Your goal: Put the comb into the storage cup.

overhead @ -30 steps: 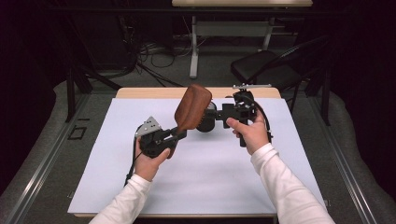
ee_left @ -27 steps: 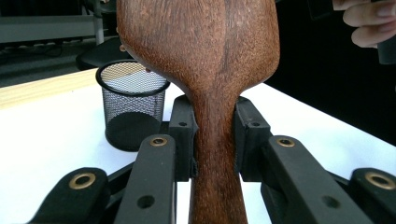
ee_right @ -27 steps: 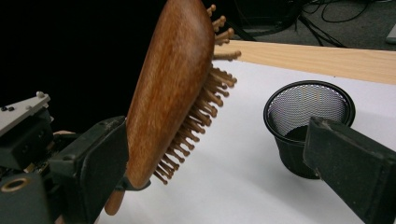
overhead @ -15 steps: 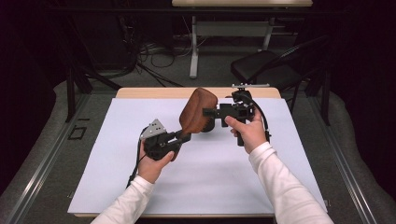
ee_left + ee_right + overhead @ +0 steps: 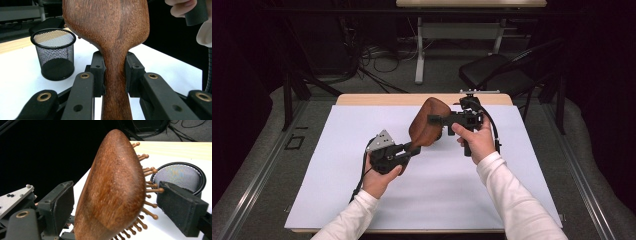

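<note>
Worktop (image 5: 337,200): white sheet over it, wood edge showing at far side. Hairbrush held up in the air above the middle of it, between the two grippers.

L gripper (image 5: 414,148): low, left of centre, held in L hand (image 5: 379,175), grey plate on top. Jaws pinched on brush (image 5: 424,122) handle. L gripper view: both pads press the narrow neck of the brush (image 5: 113,62), one each side, handle running down between the jaws, wide wooden back rising above. Firm hold.

Cup (image 5: 55,53): black mesh, upright on the worktop, empty inside as far as seen. Sits beyond the brush, left of it in L gripper view; in R gripper view the cup (image 5: 185,176) is behind the right jaw, rim partly hidden.

Brush head: brown wood, tilted, up and right of L gripper. R gripper view: smooth back faces the left jaw, pins w/ ball tips point toward the right jaw.

R gripper (image 5: 437,120): right of centre, held in R hand (image 5: 477,142), level, pointing left at the brush head. Jaws spread round the head, have just been closing. Brush (image 5: 112,190) is between them; small gap at left pad, right pad at or just off the pin tips, contact unclear. Not gripping yet.
</note>
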### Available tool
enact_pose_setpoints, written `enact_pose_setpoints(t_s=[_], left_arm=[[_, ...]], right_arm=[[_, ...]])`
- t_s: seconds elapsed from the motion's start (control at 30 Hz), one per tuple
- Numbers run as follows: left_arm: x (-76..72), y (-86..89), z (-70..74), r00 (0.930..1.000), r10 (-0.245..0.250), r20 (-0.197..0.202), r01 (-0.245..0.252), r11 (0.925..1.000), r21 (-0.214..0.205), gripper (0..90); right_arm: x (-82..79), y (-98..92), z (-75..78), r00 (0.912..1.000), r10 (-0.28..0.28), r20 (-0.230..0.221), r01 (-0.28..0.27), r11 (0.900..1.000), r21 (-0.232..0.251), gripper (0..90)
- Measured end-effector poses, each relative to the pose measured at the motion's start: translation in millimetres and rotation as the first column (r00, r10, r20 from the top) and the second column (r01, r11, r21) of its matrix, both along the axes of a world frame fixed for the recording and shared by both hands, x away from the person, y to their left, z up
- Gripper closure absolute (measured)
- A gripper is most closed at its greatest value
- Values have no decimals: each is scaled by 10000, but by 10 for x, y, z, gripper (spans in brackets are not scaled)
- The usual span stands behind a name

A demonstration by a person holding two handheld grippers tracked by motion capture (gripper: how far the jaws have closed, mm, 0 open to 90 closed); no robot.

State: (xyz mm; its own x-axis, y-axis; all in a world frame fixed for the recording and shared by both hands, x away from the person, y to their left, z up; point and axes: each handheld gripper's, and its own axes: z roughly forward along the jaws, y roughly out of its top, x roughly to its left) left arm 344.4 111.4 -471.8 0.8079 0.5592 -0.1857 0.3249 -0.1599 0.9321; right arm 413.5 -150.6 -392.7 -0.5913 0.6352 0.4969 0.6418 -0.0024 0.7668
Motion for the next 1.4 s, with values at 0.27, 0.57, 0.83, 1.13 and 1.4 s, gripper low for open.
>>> enact_pose_setpoints(t_s=[0.27, 0.57, 0.83, 1.13, 1.4], left_arm=[[-6, -17, -5, 10000, -16, 7, 16, 10000, 16, 726], [-11, -32, -13, 10000, -64, 2, 64, 10000, 31, 726], [-14, -34, -19, 9999, -125, -22, 125, 9999, 5, 726], [-25, -41, -16, 9999, -156, 40, 156, 9999, -11, 726], [-21, -45, -20, 9997, -238, 44, 238, 9997, 2, 726]], right_arm=[[15, 5, -13, 9999, 61, -103, -60, 9999, 95, 155], [21, 14, -19, 9996, 254, -117, -252, 9995, 170, 224], [38, -5, -23, 9996, 280, -104, -277, 9990, 362, 287], [59, -35, -21, 9992, 202, -332, -177, 9972, 730, 306], [78, -30, -36, 9987, 259, -434, -221, 9960, 867, 306]])
